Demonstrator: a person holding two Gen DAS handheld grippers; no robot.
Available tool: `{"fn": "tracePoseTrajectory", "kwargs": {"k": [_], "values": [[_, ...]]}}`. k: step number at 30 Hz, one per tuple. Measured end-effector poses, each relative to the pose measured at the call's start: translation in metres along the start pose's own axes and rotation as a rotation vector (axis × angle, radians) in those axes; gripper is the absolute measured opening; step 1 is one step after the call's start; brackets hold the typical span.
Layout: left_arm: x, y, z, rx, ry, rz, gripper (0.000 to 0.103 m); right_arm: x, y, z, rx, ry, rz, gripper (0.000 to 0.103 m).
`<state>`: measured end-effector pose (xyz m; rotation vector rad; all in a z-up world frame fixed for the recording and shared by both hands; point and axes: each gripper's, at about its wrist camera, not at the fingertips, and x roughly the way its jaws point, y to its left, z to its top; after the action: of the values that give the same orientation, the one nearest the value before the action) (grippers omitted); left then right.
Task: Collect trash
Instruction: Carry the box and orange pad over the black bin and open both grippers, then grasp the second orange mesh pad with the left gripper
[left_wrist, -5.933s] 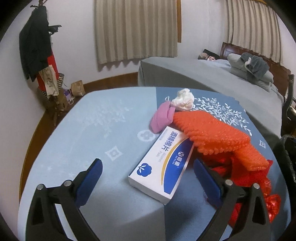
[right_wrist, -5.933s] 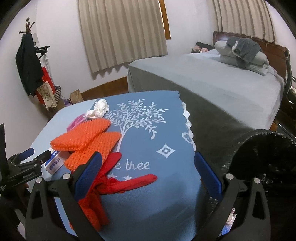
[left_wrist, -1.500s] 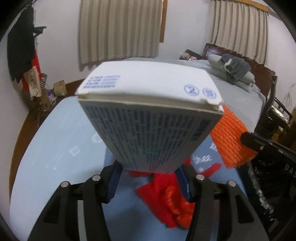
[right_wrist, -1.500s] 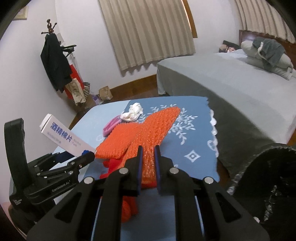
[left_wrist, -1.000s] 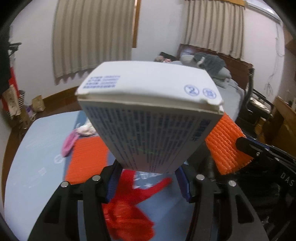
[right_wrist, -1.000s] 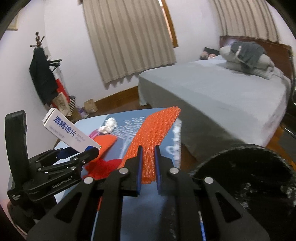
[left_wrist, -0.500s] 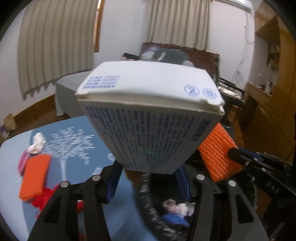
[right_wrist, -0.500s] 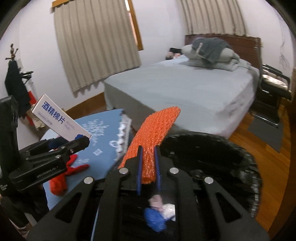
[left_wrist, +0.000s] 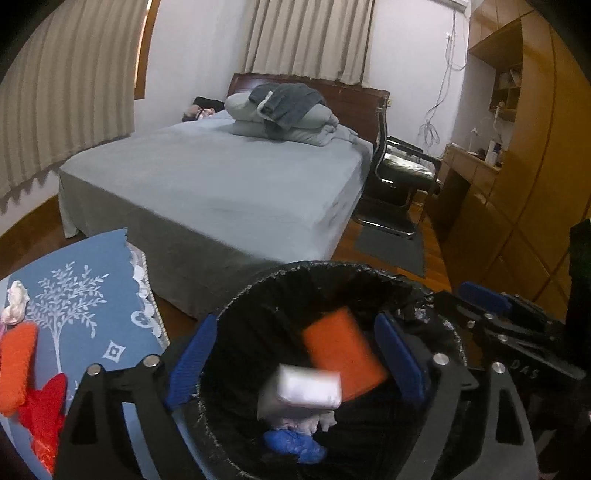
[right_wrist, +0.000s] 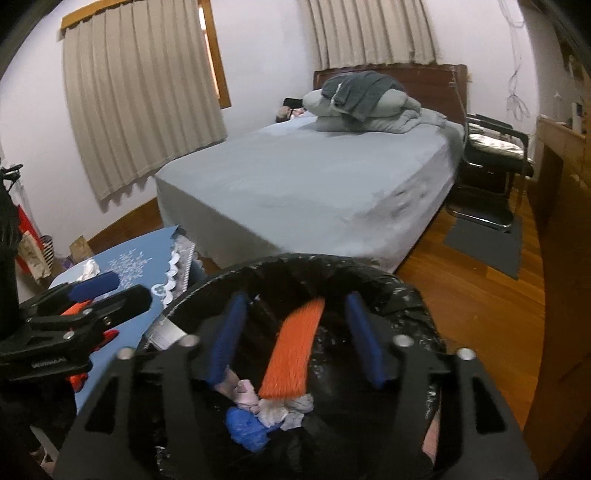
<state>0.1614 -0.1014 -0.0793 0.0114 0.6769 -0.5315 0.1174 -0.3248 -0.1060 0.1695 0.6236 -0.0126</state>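
Bedroom bin (left_wrist: 369, 275): box (left_wrist: 301, 387), both tools (left_wrist: 295, 363) (right_wrist: 295, 339) open.

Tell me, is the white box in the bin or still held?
In the bin: the white box shows blurred inside the bin, apart from the open left gripper, beside the orange piece.

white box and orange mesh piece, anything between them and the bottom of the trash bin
Nothing visible blocks them. Both grippers, left and right, are open over the black-lined bin. The white box and orange mesh piece are already inside its rim, with only earlier trash, a blue wad and crumpled tissues, beneath them.
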Motion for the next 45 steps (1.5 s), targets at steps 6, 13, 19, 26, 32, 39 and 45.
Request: {"fn": "tracePoseTrajectory", "kwargs": {"k": [6,13,19,26,32,39,45], "values": [[-0.011,0.015,0.000,-0.030,-0.015,0.044,0.092,-0.004,0.003,0.001,0.021,-0.025,-0.015,0.092],[-0.032,0.048,-0.006,-0.067,-0.041,0.148,0.095,-0.003,0.024,0.006,-0.004,-0.027,0.012,0.095],[-0.057,0.089,-0.021,-0.110,-0.062,0.275,0.095,0.008,0.062,0.009,-0.031,-0.017,0.071,0.096],[-0.084,0.144,-0.039,-0.186,-0.076,0.401,0.095,0.026,0.117,0.015,-0.081,0.000,0.151,0.096],[-0.104,0.193,-0.055,-0.236,-0.081,0.502,0.095,0.044,0.165,0.016,-0.132,0.021,0.217,0.096],[-0.105,0.252,-0.072,-0.302,-0.046,0.566,0.092,0.069,0.220,0.011,-0.195,0.055,0.277,0.096],[-0.086,0.287,-0.083,-0.339,0.009,0.558,0.086,0.094,0.253,0.005,-0.245,0.080,0.288,0.096]]}}
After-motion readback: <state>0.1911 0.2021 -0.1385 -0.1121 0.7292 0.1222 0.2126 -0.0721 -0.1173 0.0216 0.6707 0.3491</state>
